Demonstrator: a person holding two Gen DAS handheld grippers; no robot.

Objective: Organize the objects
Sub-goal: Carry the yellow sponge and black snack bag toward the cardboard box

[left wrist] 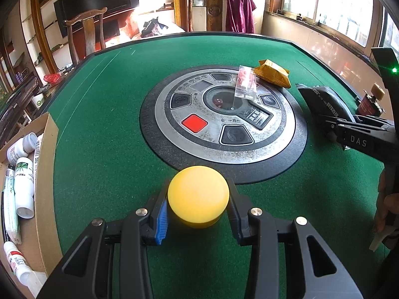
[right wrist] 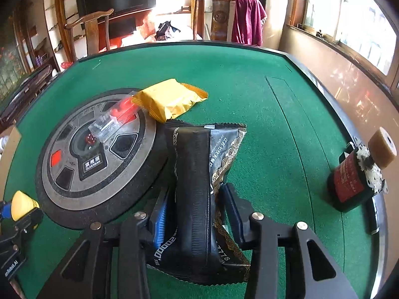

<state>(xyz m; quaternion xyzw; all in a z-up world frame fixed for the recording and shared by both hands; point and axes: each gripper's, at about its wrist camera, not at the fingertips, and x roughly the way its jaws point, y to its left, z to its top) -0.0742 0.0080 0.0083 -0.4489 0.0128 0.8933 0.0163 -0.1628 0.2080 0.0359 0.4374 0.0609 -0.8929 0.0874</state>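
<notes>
While the left claw pinches the light, rigid yellow cap by its sides just before the counter's round control panel, the right claw squeezes a soft, crinkly black pouch mid-body beside that panel.

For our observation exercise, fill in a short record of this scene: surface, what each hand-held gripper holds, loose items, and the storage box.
surface: green felt table
left hand-held gripper: shut on yellow round lid
right hand-held gripper: shut on black snack packet
loose items: yellow packet, clear bag, red-labelled bottle
storage: cardboard box holding white bottles
</notes>
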